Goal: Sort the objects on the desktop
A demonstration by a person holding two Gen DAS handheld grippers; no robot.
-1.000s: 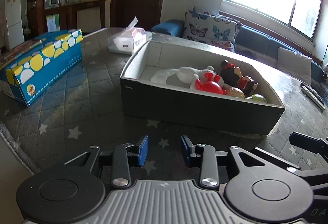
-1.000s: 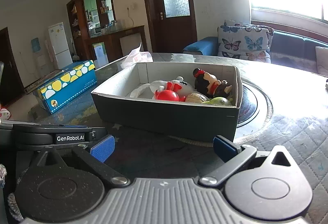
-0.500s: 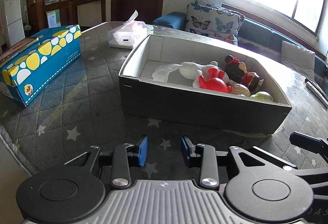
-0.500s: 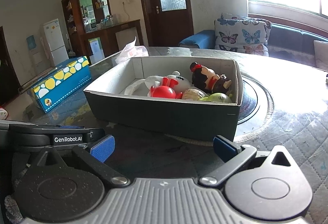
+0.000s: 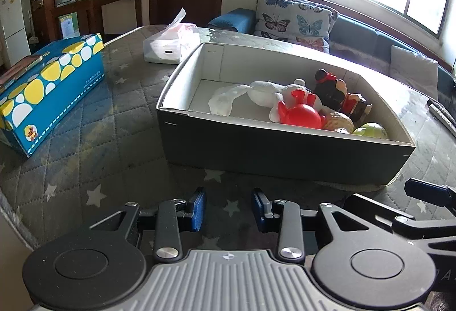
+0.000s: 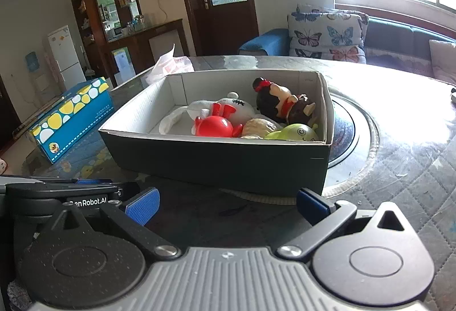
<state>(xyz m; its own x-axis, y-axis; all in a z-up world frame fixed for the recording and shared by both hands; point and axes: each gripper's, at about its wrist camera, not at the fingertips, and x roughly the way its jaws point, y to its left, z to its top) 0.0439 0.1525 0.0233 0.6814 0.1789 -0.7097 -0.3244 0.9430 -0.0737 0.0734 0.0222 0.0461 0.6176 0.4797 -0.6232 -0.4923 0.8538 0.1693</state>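
on the quilted surface (image 5: 85, 140) a blue dotted carton (image 5: 48, 88) lies far left, the grey box (image 5: 279, 151) holds a red toy (image 5: 300, 117) and doll (image 6: 273, 100), while left tongs (image 5: 228, 207) sit narrowly parted and empty and right tongs (image 6: 226, 204) gape wide and empty.

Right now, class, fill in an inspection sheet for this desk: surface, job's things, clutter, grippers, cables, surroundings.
Surface: quilted star-print cover under a glossy top.
Job's things: open box holding a white plush, red toy, dark figurine, beige toy and green toy.
Clutter: blue spotted carton; tissue pack; pens at the right edge.
Grippers: left gripper open, empty; right gripper open wider, empty.
Cables: nothing seen.
Surroundings: sofa with butterfly cushions, door, fridge.
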